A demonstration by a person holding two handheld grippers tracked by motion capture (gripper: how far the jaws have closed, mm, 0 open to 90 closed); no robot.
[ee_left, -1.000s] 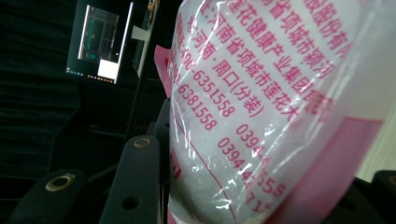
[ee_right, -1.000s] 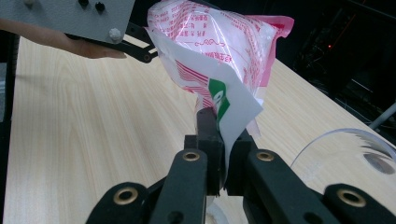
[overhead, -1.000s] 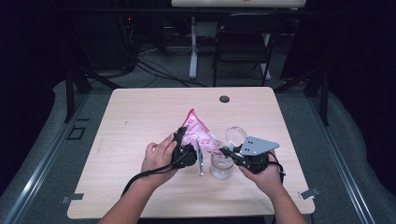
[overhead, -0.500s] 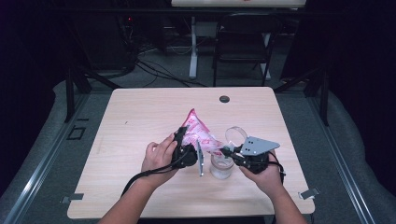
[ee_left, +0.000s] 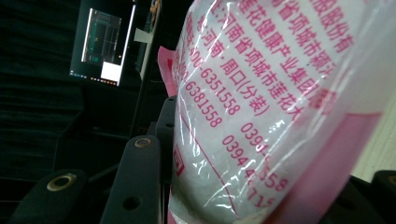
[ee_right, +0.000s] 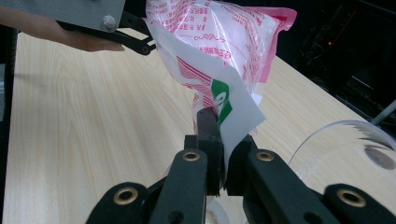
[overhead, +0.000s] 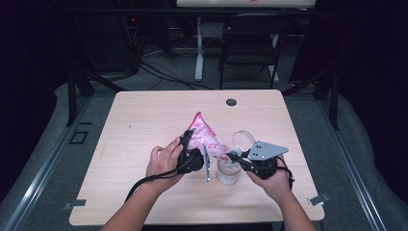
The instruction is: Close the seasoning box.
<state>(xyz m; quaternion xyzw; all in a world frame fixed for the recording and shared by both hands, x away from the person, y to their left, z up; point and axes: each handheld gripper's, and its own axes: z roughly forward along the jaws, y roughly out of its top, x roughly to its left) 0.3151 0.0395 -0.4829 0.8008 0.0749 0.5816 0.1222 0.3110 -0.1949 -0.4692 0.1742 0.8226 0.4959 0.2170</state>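
Now, quick labels for you:
Right gripper (ee_right: pixel 223 175): clenched on the bag's lower corner, above the jar.
Left gripper (overhead: pixel 192 156): your jaws clamp the pink-and-white bag (overhead: pixel 202 137) at its body, left of the jar.
Bag: tilted, mouth end toward the jar (overhead: pixel 228 173).
Change: none since a second ago; both hands stayed put.
Meaning: probably mid-pour, keep the tilt.

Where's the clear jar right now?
In the high view the clear jar stands on the table near the front edge, right of centre, under the pink bag, between both grippers.
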